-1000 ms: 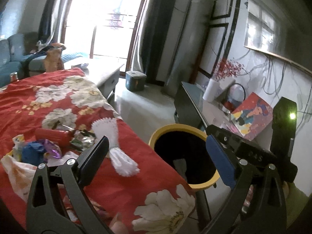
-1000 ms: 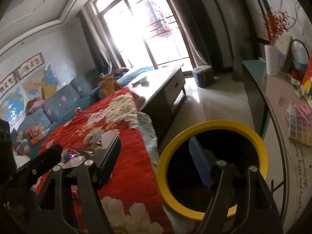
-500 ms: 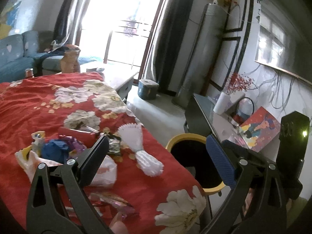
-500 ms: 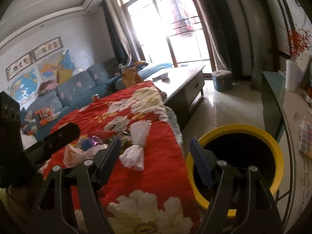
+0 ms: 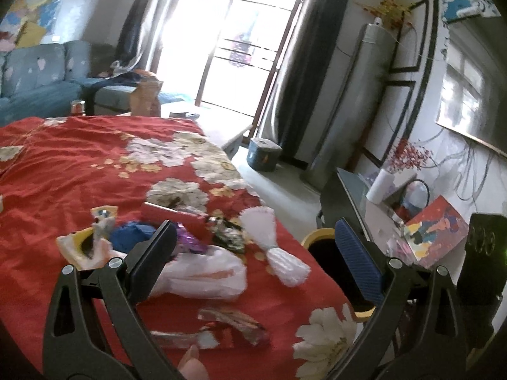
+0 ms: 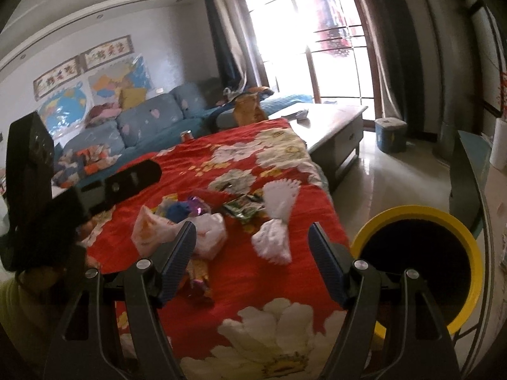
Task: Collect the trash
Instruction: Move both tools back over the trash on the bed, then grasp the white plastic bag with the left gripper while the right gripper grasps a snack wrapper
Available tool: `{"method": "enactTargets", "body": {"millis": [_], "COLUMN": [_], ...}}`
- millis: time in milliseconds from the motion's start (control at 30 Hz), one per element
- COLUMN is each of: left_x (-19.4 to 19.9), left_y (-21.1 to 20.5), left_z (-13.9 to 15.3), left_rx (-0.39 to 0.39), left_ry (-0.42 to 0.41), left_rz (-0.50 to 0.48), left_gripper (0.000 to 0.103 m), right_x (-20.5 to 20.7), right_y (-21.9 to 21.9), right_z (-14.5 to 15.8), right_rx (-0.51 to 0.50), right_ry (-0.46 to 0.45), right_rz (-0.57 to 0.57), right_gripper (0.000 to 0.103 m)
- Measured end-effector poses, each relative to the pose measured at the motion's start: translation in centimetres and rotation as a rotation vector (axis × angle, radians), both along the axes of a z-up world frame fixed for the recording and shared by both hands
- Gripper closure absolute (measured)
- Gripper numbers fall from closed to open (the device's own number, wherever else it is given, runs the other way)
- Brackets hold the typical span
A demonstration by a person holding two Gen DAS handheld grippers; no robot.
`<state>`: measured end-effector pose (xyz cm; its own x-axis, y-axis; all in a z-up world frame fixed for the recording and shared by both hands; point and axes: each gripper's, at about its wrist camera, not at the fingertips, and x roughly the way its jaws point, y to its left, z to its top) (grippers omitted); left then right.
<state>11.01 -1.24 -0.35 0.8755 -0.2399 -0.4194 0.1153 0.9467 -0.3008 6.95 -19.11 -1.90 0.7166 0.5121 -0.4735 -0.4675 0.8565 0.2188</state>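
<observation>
The left gripper (image 5: 253, 250) hangs above a surface covered with a red floral cloth (image 5: 73, 174); its jaws stand wide apart with nothing between the pads. The right gripper (image 6: 252, 258) is likewise spread wide and empty, held over the near end of the same cloth.

The trash lies in a loose cluster on the cloth. A white fan-shaped wrapper (image 6: 275, 221), pinched at the middle, lies nearest the cloth's right edge. Just left of it sits a crumpled white plastic bag (image 5: 206, 275), with a blue crumpled piece (image 5: 130, 236) and a purple foil scrap (image 5: 187, 240) touching or just behind it. A green printed packet (image 6: 242, 205) lies beyond the bag, beside the fan-shaped wrapper. A flat foil wrapper (image 5: 234, 319) lies nearer the left gripper, apart from the cluster.

A black bin with a yellow rim (image 6: 415, 212) stands on the floor just beside the right edge of the cloth. Its mouth is open; its contents cannot be made out. In the right wrist view, the left gripper's body shows at the left edge.
</observation>
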Motion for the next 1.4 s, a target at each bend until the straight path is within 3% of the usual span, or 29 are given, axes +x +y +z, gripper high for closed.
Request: {"method": "enactTargets", "body": {"millis": [433, 700, 967, 1200, 1400], "left_x": [-0.8, -0.9, -0.1, 1.0, 1.3], "left_y": [5.2, 8.6, 10.7, 11.1, 11.0], "left_z": [-0.6, -3.1, -6.0, -7.7, -8.5], "left_rx": [-0.031, -0.061, -0.114, -0.159, -0.182], "left_ry": [0.023, 0.124, 0.198, 0.227, 0.251], "left_rz": [0.125, 0.166, 0.162, 0.139, 0.128], "left_gripper": [0.012, 0.012, 0.012, 0.034, 0.043], "right_x": [-1.5, -1.5, -0.1, 1.2, 1.7], "right_y": [4.7, 7.4, 8.4, 8.0, 7.6], "right_z": [-1.5, -3.0, -5.1, -6.9, -7.7], "right_rx": [-0.072, -0.109, -0.120, -0.098, -0.086], "right_ry": [0.032, 0.067, 0.145, 0.240, 0.289], "right_rz": [0.120, 0.183, 0.197, 0.193, 0.192], "right_gripper": [0.033, 0.033, 0.047, 0.062, 0.071]}}
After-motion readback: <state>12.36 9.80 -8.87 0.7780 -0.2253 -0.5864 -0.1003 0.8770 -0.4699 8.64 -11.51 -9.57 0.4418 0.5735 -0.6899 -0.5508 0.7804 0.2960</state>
